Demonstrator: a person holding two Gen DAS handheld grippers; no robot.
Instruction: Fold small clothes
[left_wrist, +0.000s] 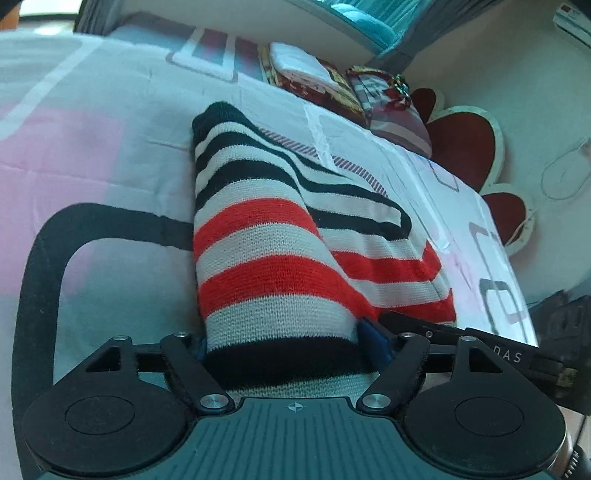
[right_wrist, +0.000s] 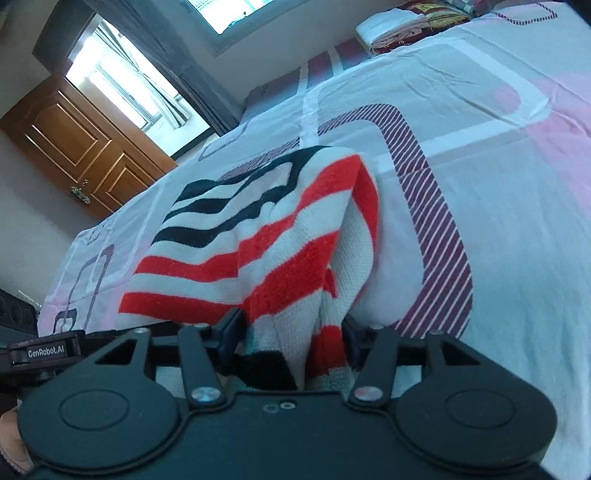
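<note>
A small knitted garment with red, white and black stripes (left_wrist: 258, 236) lies on the bed, its near hem lifted. My left gripper (left_wrist: 284, 350) is shut on the black hem band, and the cloth fills the gap between the fingers. In the right wrist view the same striped garment (right_wrist: 258, 236) is bunched and draped toward the camera. My right gripper (right_wrist: 291, 343) is shut on a bunched fold of it. The other gripper's black body shows at the edge of each view: the right one (left_wrist: 480, 343) and the left one (right_wrist: 44, 350).
The bed sheet (left_wrist: 92, 155) is white and pink with rectangle prints. Folded blankets and a pillow (left_wrist: 332, 85) lie at the head of the bed by a red flower-shaped headboard (left_wrist: 465, 147). A wooden door (right_wrist: 81, 144) and a window stand beyond the bed.
</note>
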